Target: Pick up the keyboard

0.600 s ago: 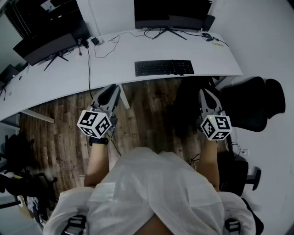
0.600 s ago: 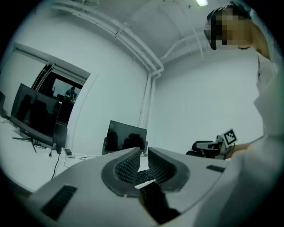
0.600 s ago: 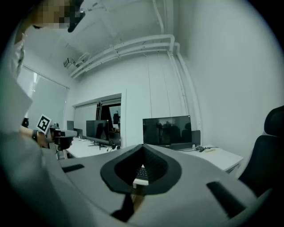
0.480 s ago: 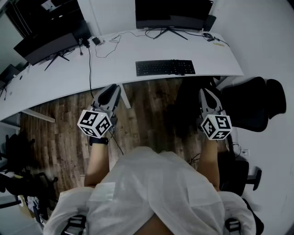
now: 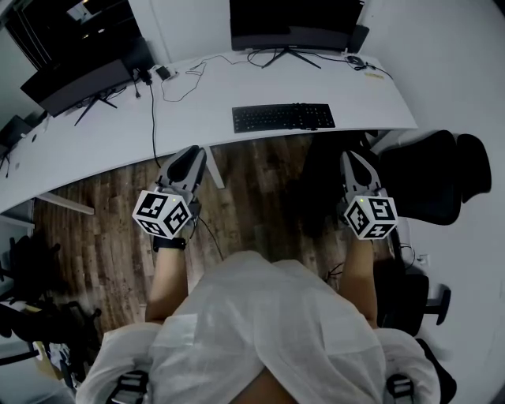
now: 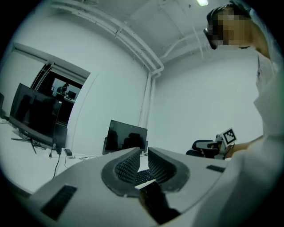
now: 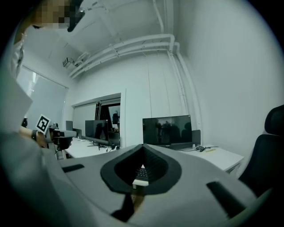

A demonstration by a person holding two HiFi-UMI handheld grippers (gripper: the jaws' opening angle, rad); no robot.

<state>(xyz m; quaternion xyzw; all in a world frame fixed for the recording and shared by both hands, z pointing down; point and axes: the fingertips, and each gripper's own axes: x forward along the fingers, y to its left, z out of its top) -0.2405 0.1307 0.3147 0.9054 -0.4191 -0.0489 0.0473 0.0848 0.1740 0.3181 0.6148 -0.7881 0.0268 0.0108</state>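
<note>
The keyboard (image 5: 282, 117) is lying flat near the front edge of the white desk (image 5: 197, 110), before the monitor (image 5: 293, 28), with nothing touching it. The left gripper (image 5: 190, 157) and right gripper (image 5: 353, 160) are hovering level over the wooden floor (image 5: 252, 197), short of the desk, both clenched on nothing. The two are probably flanking the keyboard for a reach from both ends. No container is showing.

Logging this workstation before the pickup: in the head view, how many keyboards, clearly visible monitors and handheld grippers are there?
Keyboards: 1, the keyboard
Monitors: 2, the centre monitor and the left monitor; a dark shape at the far left edge might be a third
Grippers: 2, the left gripper and the right gripper
Total: 5
</note>
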